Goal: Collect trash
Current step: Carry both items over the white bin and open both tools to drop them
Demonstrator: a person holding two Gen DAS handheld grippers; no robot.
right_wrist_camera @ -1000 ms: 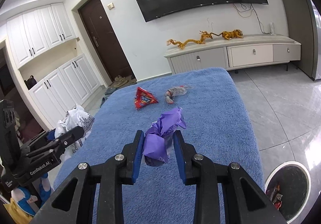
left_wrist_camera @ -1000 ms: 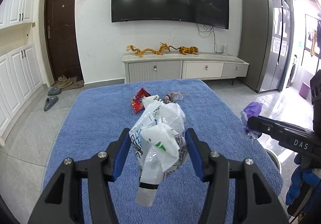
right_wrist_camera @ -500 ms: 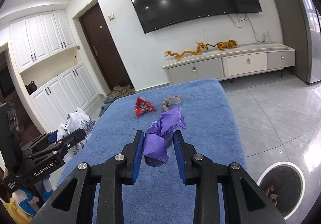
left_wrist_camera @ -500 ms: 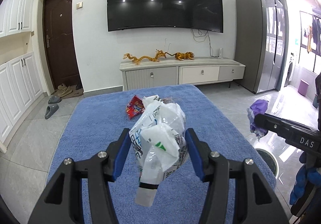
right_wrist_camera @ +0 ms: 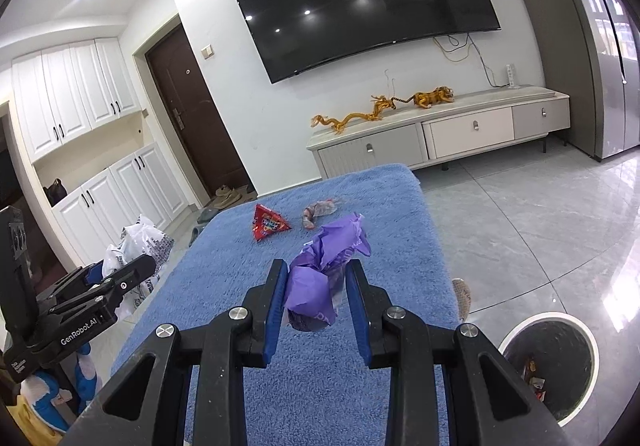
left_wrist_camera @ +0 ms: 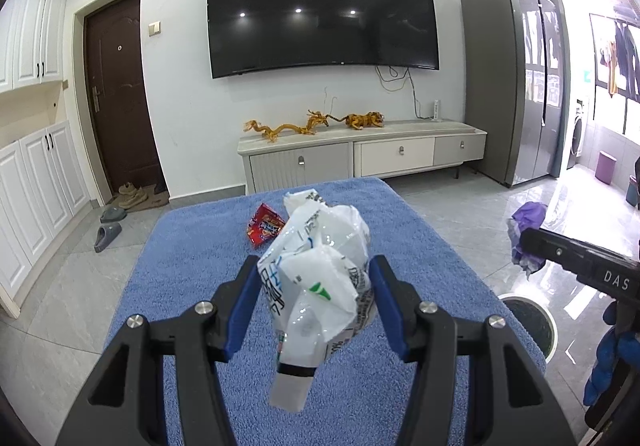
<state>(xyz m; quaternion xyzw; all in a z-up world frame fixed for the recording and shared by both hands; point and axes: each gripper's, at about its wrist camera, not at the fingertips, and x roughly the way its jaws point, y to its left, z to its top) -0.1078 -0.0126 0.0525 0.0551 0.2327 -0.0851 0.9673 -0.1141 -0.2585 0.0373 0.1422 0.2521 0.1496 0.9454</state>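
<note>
My left gripper (left_wrist_camera: pixel 314 286) is shut on a crumpled white plastic bag (left_wrist_camera: pixel 320 278), held above the blue table cover (left_wrist_camera: pixel 192 270). My right gripper (right_wrist_camera: pixel 316 286) is shut on a crumpled purple wrapper (right_wrist_camera: pixel 320 270), also lifted off the cover. In the left wrist view the purple wrapper (left_wrist_camera: pixel 528 222) shows at the right, past the table's edge. A red snack packet (right_wrist_camera: pixel 268 224) and a small clear wrapper (right_wrist_camera: pixel 318 211) lie on the cover near its far end. A round black bin (right_wrist_camera: pixel 548 362) with some trash inside stands on the floor at the table's right.
A TV cabinet (left_wrist_camera: pixel 360 158) with golden figurines stands beyond the table under a wall television. White cupboards (right_wrist_camera: pixel 80 126) and a brown door (left_wrist_camera: pixel 120 102) are on the left, with shoes (left_wrist_camera: pixel 132 194) on the floor. A tall grey fridge (left_wrist_camera: pixel 512 86) is on the right.
Both grippers have drawn back from the far end and risen a little, each still holding its trash. The table looks farther away, and the bin shows more fully in the right wrist view.
</note>
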